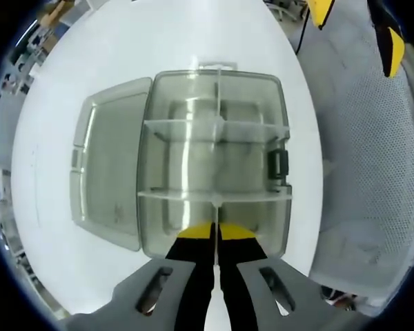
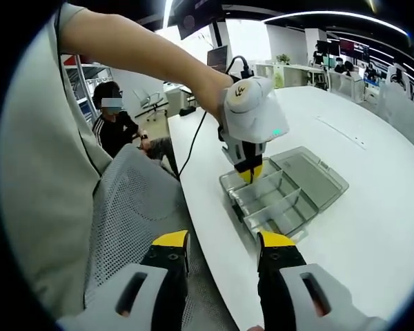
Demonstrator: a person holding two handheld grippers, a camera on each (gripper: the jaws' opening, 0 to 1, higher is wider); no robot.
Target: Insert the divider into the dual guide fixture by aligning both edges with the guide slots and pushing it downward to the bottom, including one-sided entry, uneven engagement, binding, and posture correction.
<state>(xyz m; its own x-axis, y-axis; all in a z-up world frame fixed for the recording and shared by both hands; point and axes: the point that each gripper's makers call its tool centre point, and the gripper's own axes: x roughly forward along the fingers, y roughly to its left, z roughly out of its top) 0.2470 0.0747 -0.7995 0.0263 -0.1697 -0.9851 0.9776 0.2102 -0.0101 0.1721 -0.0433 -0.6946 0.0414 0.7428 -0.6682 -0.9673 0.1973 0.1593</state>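
Observation:
A clear plastic box (image 1: 164,241) stands on the white table, its lid (image 1: 110,165) folded open to the left in the left gripper view. Two cross walls (image 1: 193,126) span the box. A thin clear divider (image 1: 217,103) stands edge-on along the box's middle, running from the far wall down to my left gripper (image 1: 216,231), whose yellow-tipped jaws are shut on its near end. In the right gripper view the left gripper (image 2: 250,172) points down into the near end of the box (image 2: 310,196). My right gripper (image 2: 224,248) hangs open over the chair and table edge, holding nothing.
A grey mesh chair (image 2: 138,200) stands against the table's (image 2: 372,227) near edge. The person's arm (image 2: 138,48) reaches over it to the left gripper. A cable (image 2: 193,148) drops from that gripper. Another person (image 2: 117,124) sits behind, among desks.

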